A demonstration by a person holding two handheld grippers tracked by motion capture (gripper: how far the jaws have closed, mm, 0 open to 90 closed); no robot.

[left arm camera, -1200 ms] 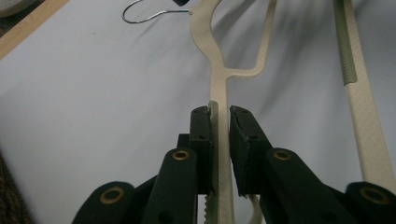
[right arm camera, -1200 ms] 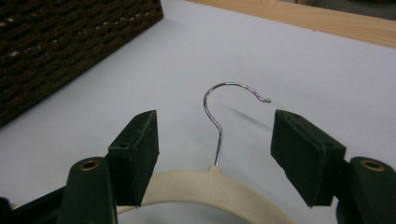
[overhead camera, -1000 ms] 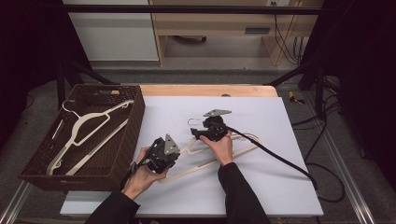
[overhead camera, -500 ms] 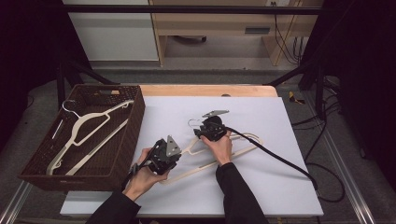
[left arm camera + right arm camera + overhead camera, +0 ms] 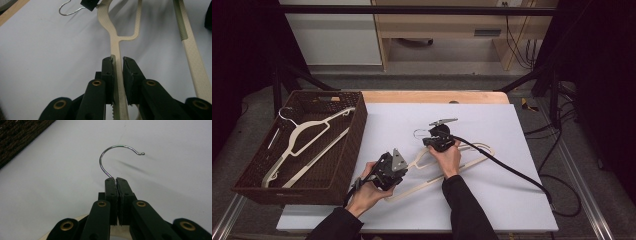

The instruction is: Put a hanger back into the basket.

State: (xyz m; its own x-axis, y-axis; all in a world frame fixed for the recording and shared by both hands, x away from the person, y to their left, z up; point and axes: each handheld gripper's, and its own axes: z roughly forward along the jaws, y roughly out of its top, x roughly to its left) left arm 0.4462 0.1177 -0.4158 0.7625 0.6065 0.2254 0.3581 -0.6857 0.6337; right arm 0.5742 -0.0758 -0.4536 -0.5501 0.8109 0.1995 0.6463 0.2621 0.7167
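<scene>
Cream plastic coat hanger [image 5: 447,165] flat on white table [image 5: 512,200], right of brown wicker basket [image 5: 347,160]; left gripper [image 5: 117,62] clamps shoulder arm, right gripper [image 5: 116,180] just closed tight on wire hook [image 5: 110,157], likely two-point hold for level lift

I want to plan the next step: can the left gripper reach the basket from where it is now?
Probably yes. The left gripper is beside the basket with no obstacle between, but it is shut on the hanger, whose hook the right gripper also holds, so both would move together.

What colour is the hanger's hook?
Shiny silver metal hook, clearest in the right gripper view.
</scene>
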